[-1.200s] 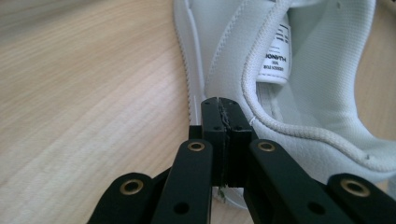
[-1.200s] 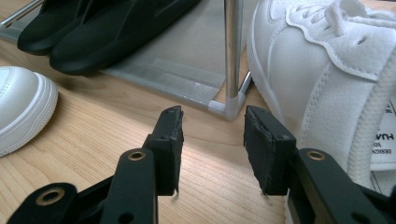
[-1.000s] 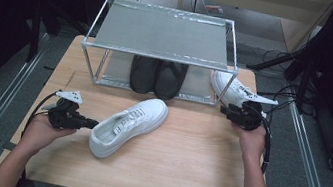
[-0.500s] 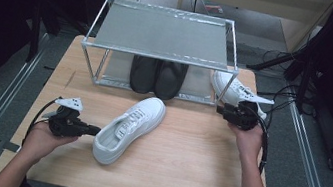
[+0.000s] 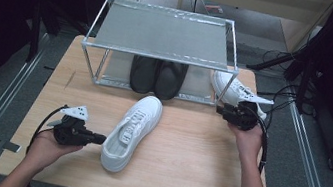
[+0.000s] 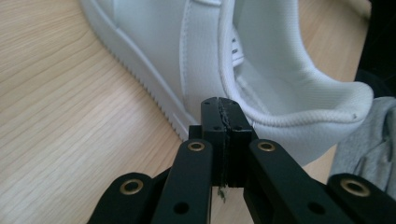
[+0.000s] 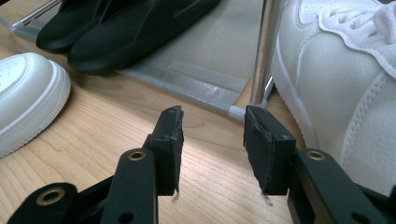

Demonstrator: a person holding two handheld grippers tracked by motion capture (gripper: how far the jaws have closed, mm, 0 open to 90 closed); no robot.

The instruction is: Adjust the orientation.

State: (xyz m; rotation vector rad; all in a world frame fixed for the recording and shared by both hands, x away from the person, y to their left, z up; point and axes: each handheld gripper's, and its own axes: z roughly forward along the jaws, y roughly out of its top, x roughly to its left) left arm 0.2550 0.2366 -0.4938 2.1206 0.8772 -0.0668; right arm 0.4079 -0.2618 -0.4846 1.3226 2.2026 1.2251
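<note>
Your wooden table (image 5: pixel 183 167) sits between dark surroundings and grey floor, a metal rack (image 5: pixel 163 35) at its far edge. The white sneaker (image 5: pixel 130 133) lies mid-table, just beside your clenched, empty left gripper (image 5: pixel 96 138). Your right gripper (image 5: pixel 225 112) hangs released by the second white sneaker (image 5: pixel 236 89), partly hidden behind the rack's post. Black shoes (image 5: pixel 157 77) sit shadowed underneath.

My matt black plastic left gripper (image 6: pixel 223 122) sits on a pale wood-grain table (image 5: pixel 185 152) beside a smooth white leather-look shoe (image 5: pixel 132 131); behind that shoe, a shiny metal rack (image 5: pixel 164 32) has a grey cloth-like shelf.
</note>
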